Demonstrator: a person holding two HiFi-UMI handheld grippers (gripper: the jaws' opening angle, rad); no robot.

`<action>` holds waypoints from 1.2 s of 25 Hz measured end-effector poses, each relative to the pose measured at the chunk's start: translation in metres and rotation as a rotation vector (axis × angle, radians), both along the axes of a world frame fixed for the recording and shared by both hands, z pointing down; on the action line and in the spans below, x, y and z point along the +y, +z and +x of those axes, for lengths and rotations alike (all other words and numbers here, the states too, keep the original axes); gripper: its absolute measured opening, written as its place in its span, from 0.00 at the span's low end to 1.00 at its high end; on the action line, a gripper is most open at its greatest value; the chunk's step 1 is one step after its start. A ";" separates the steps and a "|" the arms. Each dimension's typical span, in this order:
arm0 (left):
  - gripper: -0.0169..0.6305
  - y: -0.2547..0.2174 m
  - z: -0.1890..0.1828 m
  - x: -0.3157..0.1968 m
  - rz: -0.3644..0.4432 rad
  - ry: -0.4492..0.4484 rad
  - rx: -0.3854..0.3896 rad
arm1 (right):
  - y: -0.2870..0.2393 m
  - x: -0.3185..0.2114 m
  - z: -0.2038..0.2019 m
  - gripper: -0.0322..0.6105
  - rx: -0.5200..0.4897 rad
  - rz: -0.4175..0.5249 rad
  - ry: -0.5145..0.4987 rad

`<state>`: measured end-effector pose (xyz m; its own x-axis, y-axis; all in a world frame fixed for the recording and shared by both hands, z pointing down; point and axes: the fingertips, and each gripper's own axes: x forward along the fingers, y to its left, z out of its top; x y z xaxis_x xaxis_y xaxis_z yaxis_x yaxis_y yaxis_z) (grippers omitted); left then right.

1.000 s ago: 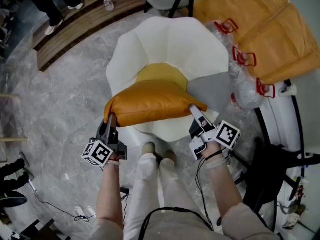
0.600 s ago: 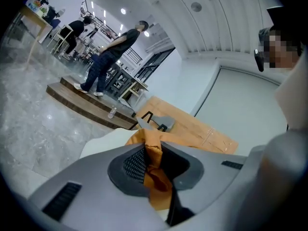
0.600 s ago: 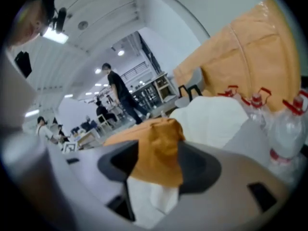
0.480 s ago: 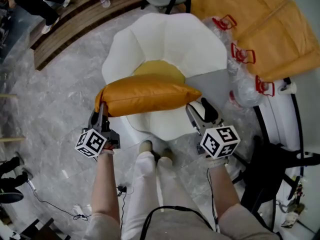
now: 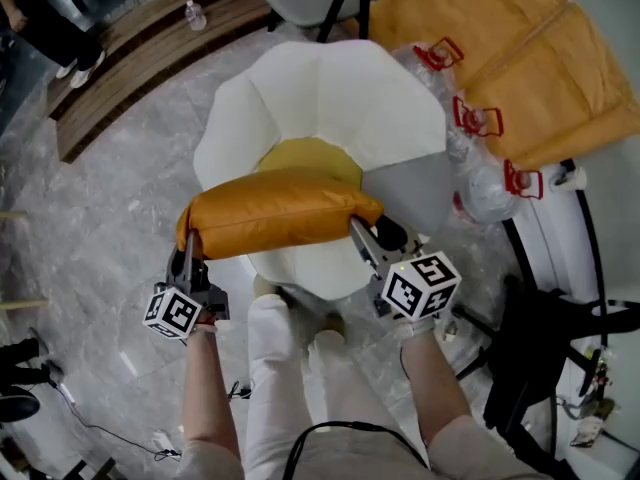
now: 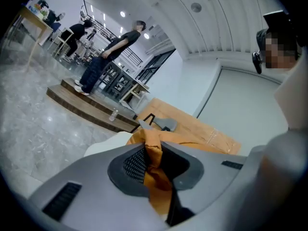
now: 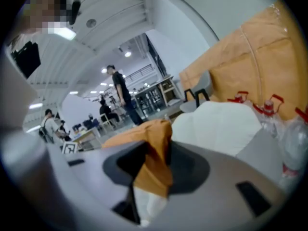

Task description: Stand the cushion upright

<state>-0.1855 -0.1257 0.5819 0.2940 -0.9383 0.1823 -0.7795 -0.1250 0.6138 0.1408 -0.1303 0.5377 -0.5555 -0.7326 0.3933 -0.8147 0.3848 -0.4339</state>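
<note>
Over the front lip of the white chair (image 5: 340, 88), the orange cushion (image 5: 275, 211) hangs lengthwise btw both grippers, its long side roughly level, just in front of the yellow seat pad (image 5: 315, 156). L gripper (image 5: 188, 253) is nipped tight on the cushion's left corner, fabric bunched btw the pads. R gripper (image 5: 362, 240) is closing on the right corner, w/ a fold of orange cloth wedged in its jaws. Handling, as I judge it: light, soft, plump filling, smooth leather-like cover, prob. a bit slippery, not fragile. Corners are thin and easy to pinch, but the body will sag and swing under them, so a shallow hold could slide off. Better to bite deep at the seam on both corners of one edge, set the opposite edge on the seat pad, and lean it vs. the chair's back.
</note>
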 end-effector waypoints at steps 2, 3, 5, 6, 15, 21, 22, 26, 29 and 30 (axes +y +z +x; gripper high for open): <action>0.14 -0.005 0.001 -0.008 0.023 0.058 0.022 | -0.001 -0.003 -0.004 0.23 0.047 0.019 0.008; 0.14 -0.008 0.004 -0.014 0.036 0.090 0.026 | -0.002 -0.006 -0.003 0.20 0.066 0.029 0.024; 0.14 -0.016 0.011 -0.028 0.056 0.152 0.032 | -0.005 -0.014 0.003 0.15 0.102 0.044 0.072; 0.14 -0.020 0.015 -0.035 0.061 0.178 0.039 | -0.007 -0.017 0.007 0.14 0.116 0.045 0.100; 0.14 -0.038 0.032 -0.111 0.057 0.352 0.092 | -0.013 -0.028 0.017 0.12 0.155 -0.013 0.290; 0.14 -0.046 0.056 -0.145 0.064 0.409 0.135 | -0.015 -0.030 0.032 0.12 0.185 -0.036 0.348; 0.14 -0.047 0.061 -0.150 0.067 0.420 0.140 | -0.016 -0.030 0.035 0.12 0.189 -0.037 0.363; 0.14 -0.052 0.080 -0.175 0.079 0.461 0.148 | -0.014 -0.035 0.046 0.12 0.192 -0.042 0.418; 0.14 -0.053 0.096 -0.191 0.073 0.493 0.131 | -0.011 -0.035 0.053 0.12 0.177 -0.054 0.466; 0.14 -0.053 0.101 -0.196 0.070 0.507 0.125 | -0.010 -0.035 0.055 0.12 0.169 -0.058 0.485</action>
<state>-0.0843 -0.3221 0.5292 0.7297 -0.6813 0.0584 -0.5317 -0.5116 0.6750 0.1962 -0.1651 0.5277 -0.0828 -0.8644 0.4959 -0.9539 -0.0753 -0.2906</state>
